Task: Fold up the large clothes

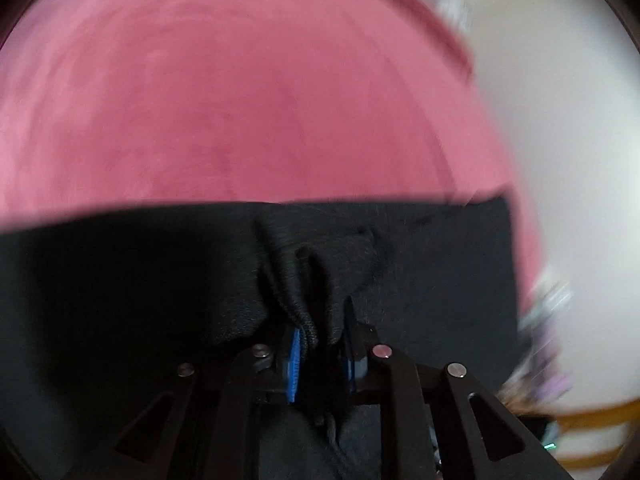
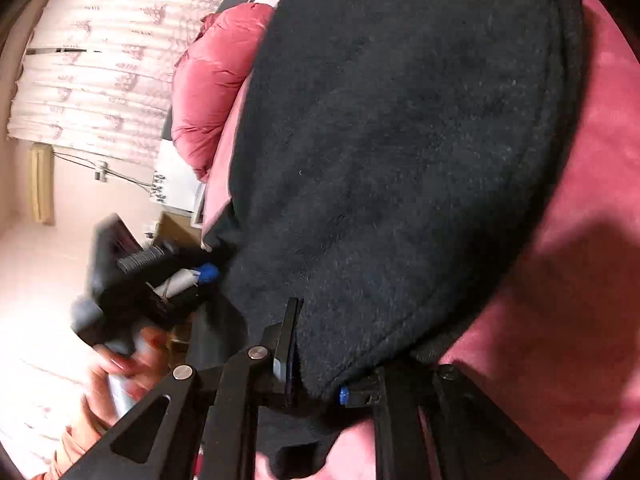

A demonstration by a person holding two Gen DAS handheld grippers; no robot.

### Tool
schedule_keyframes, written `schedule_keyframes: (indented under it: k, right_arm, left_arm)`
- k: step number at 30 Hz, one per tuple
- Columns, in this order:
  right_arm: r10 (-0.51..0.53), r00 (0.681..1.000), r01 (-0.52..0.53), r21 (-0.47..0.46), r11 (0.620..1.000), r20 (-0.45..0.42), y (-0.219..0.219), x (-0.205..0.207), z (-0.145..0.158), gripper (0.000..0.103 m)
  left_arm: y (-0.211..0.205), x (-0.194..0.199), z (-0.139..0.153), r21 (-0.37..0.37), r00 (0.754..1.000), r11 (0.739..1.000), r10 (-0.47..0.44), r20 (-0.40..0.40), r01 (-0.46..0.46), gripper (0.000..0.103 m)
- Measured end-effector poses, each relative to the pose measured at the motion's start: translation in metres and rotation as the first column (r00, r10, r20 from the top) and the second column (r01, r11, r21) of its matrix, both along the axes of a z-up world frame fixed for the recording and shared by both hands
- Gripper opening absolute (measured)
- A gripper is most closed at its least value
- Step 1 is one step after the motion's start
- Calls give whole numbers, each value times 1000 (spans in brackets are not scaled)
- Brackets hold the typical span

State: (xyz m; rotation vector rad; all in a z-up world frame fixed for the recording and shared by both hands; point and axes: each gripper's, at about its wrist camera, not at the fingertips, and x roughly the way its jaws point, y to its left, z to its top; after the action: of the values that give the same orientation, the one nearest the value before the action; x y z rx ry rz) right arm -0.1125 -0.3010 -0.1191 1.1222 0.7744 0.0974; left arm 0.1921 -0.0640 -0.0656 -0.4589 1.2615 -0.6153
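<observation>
garment [image 2: 400, 152] spread on pink bed [image 2: 600, 240], stretching away from both grippers | left gripper [image 1: 320, 344] narrow, bunched hem pinched | right gripper [image 2: 316, 380] narrow, near edge clamped | both edges equally in reach

The bed [image 2: 600, 184] carries a pink cover across its whole visible surface. A black fleece garment [image 2: 400, 160] lies spread flat directly on the cover. A crumpled pink quilt [image 2: 212, 92] lies at the far left.
</observation>
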Motion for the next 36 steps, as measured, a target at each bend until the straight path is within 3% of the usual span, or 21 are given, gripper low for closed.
schedule_keyframes:
  k: [2, 6, 8, 9, 10, 11, 12, 14, 16, 19, 22, 23, 26, 28, 30, 33, 36]
  right_arm:
    - [7, 1000, -7, 8, 1000, 14, 0, -1, 2, 15]
    - [33, 998, -31, -42, 999, 47, -3, -27, 14, 15]
    - [63, 990, -54, -80, 995, 123, 5, -24, 36, 15]
    - [75, 987, -63, -87, 994, 144, 10, -23, 44, 15]
    - [83, 987, -72, -86, 994, 139, 14, -22, 47, 15]
    - [91, 991, -83, -79, 993, 100, 18, -18, 44, 18]
    - [92, 995, -88, -83, 993, 49, 21, -14, 34, 29]
    - [103, 994, -105, -104, 989, -22, 27, -9, 16, 35]
    - [92, 995, -90, -59, 994, 26, 25, -16, 10, 34]
    - [45, 999, -46, -28, 999, -12, 24, -28, 18, 35]
    - [-26, 998, 16, -185, 983, -50, 26, -37, 40, 44]
    - [-57, 997, 39, -270, 962, -59, 25, -44, 50, 45]
    - [-186, 981, 133, -506, 852, -56, 24, -64, 88, 46]
    - [-224, 974, 167, -586, 793, -26, 0, -61, 96, 46]
    - [-205, 979, 148, -654, 742, -11, -5, -48, 107, 46]
    - [-124, 992, 56, -735, 675, -38, -18, -16, 118, 46]
    - [-56, 996, -27, -801, 598, -75, -40, 16, 115, 46]
  left_arm:
    - [3, -1, -2, -21, 1000, 1000, 10, -1, -10, 20]
    - [-11, 0, 27, 73, 996, 996, -58, 72, 53, 16]
    - [-17, -2, 48, 125, 984, 989, -96, 152, 77, 16]
    - [-21, -2, 53, 180, 973, 980, -124, 196, 89, 20]
    - [-23, -4, 53, 270, 960, 959, -155, 233, 90, 32]
    - [-27, -4, 50, 356, 955, 931, -169, 244, 74, 52]
    - [-28, -4, 45, 430, 953, 901, -176, 247, 55, 57]
    - [-22, -12, 42, 432, 944, 900, -186, 272, 52, 58]
    - [-17, -25, 43, 478, 926, 877, -215, 312, 43, 63]
    - [-13, -45, 39, 523, 905, 852, -224, 362, 2, 70]
    - [3, -59, 32, 560, 904, 828, -221, 367, -25, 70]
    - [7, -61, 29, 565, 903, 825, -228, 365, -21, 70]
    - [12, -79, 18, 601, 876, 799, -281, 392, -13, 72]
    - [11, -88, 13, 623, 855, 782, -312, 414, -16, 78]
    - [12, -93, 11, 621, 847, 783, -314, 429, -24, 81]
    - [19, -88, 6, 594, 857, 804, -288, 427, -26, 84]
    - [24, -90, 6, 596, 859, 802, -288, 423, -25, 84]
